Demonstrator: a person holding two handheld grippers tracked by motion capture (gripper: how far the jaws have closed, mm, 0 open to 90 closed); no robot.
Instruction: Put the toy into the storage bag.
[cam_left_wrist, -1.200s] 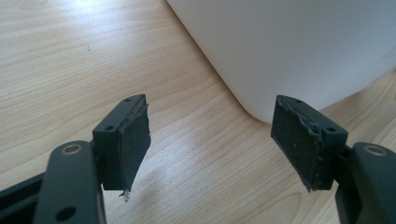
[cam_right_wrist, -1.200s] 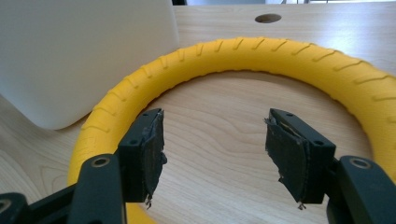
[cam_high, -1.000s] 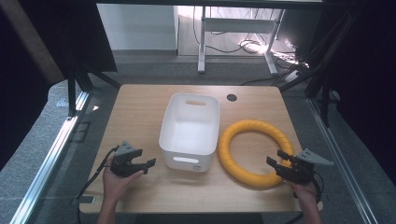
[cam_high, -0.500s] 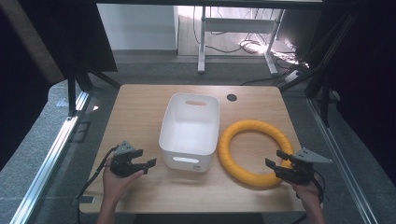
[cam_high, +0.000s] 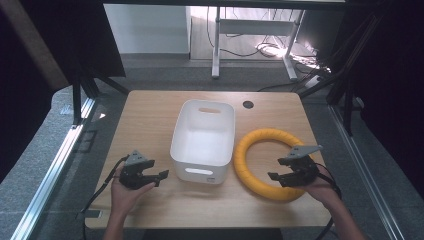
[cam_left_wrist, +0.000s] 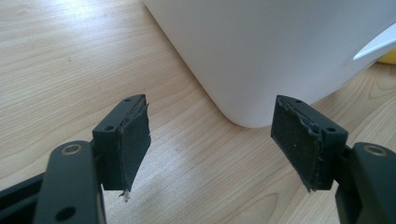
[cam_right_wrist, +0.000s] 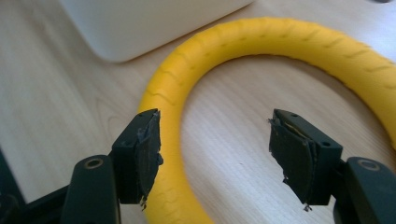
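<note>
Jaws of your right gripper (cam_high: 281, 177) have just been opening — spread wide over the yellow ring (cam_high: 260, 145), gripping nothing. Left gripper (cam_high: 161, 176) — spread, empty, beside the white bin (cam_high: 204, 137).

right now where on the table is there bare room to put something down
Bare wood lies on the table left of the white bin, from the far edge down to the left gripper, and along the near edge between both hands. It is crowded on the right, where the yellow ring sits beside the bin under the open right gripper.

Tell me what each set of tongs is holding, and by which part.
Nothing is held. The right tongs have just been opening and stand open above the yellow ring, not gripping it. The left tongs are open, facing the white bin.
</note>
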